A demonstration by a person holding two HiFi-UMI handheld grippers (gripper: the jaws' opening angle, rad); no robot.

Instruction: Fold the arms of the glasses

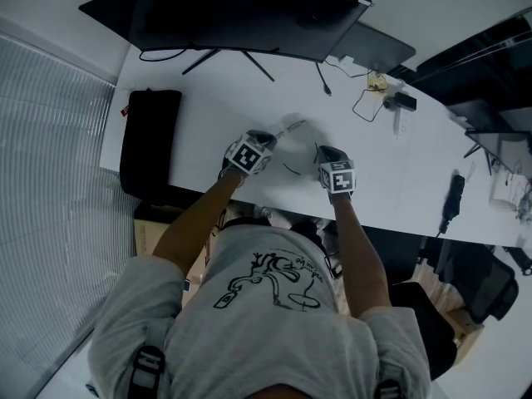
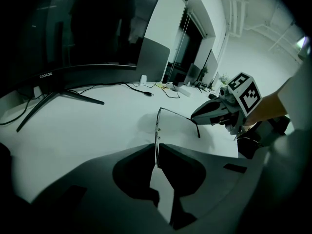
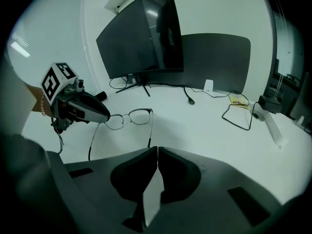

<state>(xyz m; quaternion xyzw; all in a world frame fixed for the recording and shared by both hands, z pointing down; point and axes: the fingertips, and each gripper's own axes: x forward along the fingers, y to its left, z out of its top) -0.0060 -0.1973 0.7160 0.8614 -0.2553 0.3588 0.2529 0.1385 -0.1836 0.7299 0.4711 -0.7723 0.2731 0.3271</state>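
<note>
Thin metal-framed glasses (image 3: 140,116) stand on the white desk (image 1: 208,106) with both arms unfolded toward me. My left gripper (image 2: 157,147) is shut on the front frame near one hinge; in the left gripper view the rim runs edge-on into the narrow slit between its jaws. In the right gripper view its tip (image 3: 106,117) covers that end of the frame. My right gripper (image 3: 157,149) is shut with nothing between its jaws. Its tip sits right by the end of the other arm (image 3: 150,130); whether they touch I cannot tell.
A curved monitor (image 1: 233,15) on a splayed stand fills the desk's back, a second dark panel (image 1: 382,46) beside it. A black bag (image 1: 150,140) lies at the left end. Cables and small items (image 1: 374,98) lie at the back right, a black object (image 1: 453,194) further right.
</note>
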